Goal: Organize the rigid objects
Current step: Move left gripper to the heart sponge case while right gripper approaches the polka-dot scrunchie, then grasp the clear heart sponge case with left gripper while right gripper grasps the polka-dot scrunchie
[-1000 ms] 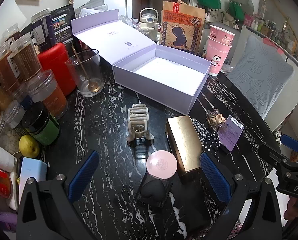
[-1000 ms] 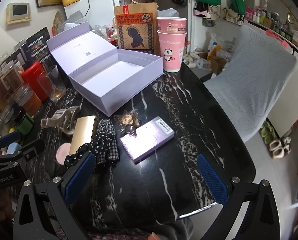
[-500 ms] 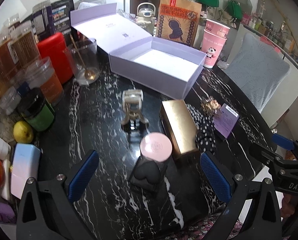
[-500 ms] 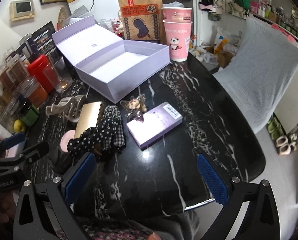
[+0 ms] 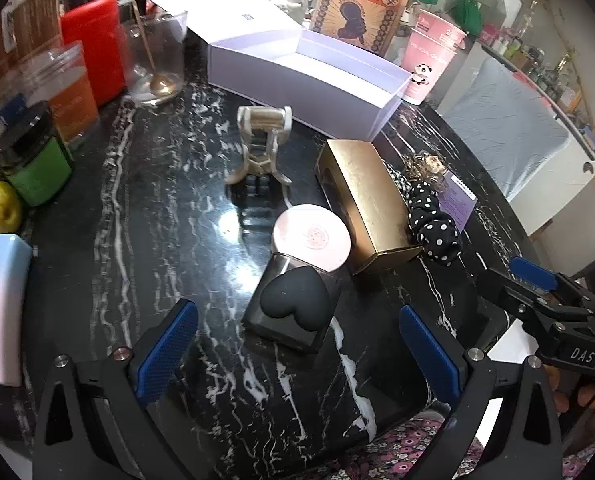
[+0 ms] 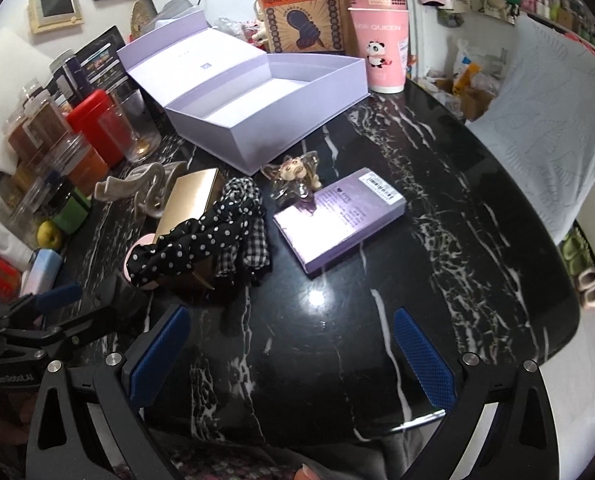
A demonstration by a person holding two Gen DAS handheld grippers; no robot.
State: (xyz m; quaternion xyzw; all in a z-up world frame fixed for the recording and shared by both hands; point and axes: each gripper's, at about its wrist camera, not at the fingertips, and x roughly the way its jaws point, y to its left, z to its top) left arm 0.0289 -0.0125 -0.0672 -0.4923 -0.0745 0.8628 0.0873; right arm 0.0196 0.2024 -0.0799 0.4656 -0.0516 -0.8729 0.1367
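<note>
Both hand-held grippers, left [image 5: 297, 344] and right [image 6: 289, 352], hang spread and empty. The heart-shaped sponge case [image 5: 293, 304] sits near the surface's front edge. Probably light, slick plastic, so grab its flat sides.

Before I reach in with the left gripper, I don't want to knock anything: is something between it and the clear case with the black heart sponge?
Nothing visible. The left gripper is open, and the heart sponge case lies just ahead of it on bare table.
</note>
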